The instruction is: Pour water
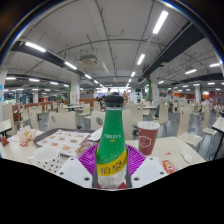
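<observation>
Gripper view: green bottle (111, 145) sits upright right between the tongs (111, 170). Tongs look clenched on it, red cup (147, 138) just beside.

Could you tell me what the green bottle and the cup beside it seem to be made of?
The green bottle, standing between the gripper fingers, looks like translucent glossy plastic: light shines through its body, with a printed label low down. The red cup looks like matte printed paper, though plastic cannot be ruled out.
</observation>
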Demonstrator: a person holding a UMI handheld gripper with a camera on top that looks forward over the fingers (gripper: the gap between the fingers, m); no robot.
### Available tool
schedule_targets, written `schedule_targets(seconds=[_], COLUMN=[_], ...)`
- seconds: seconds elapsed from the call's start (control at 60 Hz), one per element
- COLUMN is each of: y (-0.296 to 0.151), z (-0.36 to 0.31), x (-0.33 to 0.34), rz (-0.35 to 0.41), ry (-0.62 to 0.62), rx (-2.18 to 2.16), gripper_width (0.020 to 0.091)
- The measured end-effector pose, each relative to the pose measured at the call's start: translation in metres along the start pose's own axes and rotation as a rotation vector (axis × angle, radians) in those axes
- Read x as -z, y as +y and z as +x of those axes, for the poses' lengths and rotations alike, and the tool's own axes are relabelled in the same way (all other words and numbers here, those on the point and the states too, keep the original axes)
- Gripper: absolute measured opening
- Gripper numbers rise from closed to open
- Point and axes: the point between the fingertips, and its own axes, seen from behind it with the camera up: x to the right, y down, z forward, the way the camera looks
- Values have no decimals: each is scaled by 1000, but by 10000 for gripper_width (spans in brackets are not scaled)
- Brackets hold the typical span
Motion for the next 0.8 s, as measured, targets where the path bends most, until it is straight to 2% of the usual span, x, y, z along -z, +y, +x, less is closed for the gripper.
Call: schedule_targets(seconds=[0.05, 0.083, 0.333, 0.45, 0.467, 0.5, 0.533, 0.55, 0.583, 0.633, 0.8], y=[6, -1, 6, 7, 8, 8, 7, 6, 4, 0, -12], z=[0, 2, -4, -4, -4, -8, -12, -13, -11, -11, -23], x=[3, 6, 9, 13, 15, 20, 27, 31, 39, 57, 151], rz=[-17, 9, 18, -19, -29, -43, -53, -56, -59, -62, -73], ry=[-22, -32, -27, -4, 1, 3, 2, 6, 14, 34, 64], rx=[-4, 3, 72, 84, 91, 112, 132, 140, 146, 143, 47], gripper_width=[381, 380, 384, 526, 566, 679, 857, 866, 828, 855, 855])
